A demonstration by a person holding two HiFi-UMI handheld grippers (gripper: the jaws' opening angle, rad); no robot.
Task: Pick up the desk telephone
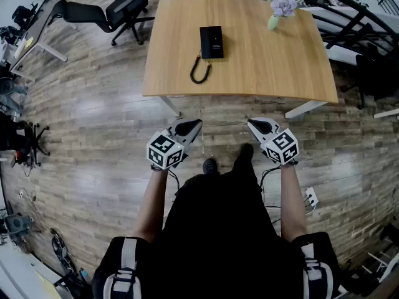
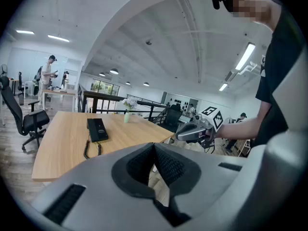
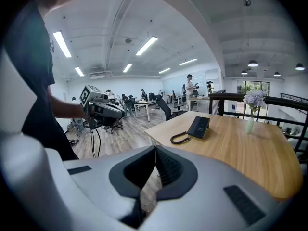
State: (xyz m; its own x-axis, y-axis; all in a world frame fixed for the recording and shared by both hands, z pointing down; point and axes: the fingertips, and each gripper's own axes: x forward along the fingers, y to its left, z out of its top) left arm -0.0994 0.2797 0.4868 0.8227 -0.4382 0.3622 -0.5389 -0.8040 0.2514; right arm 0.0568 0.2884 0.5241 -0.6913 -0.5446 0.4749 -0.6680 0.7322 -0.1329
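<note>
Open-plan office w/ wood-plank floor (image 1: 87, 142), strip lights (image 3: 147, 45) overhead, a black office chair (image 1: 124, 8) by the far left corner of a pale wooden table (image 1: 268, 73). Black phone (image 1: 211, 42) lies flat on the table's far half, its coiled cord (image 1: 200, 71) trailing toward the near edge, flower vase (image 1: 276, 14) at far right. Left gripper (image 1: 197, 124) & right gripper (image 1: 251, 123): jaws pressed together, nothing between, side by side over the floor, apart from the table.

matt wooden table (image 1: 262, 67), glossy plank floor (image 1: 93, 148)
</note>
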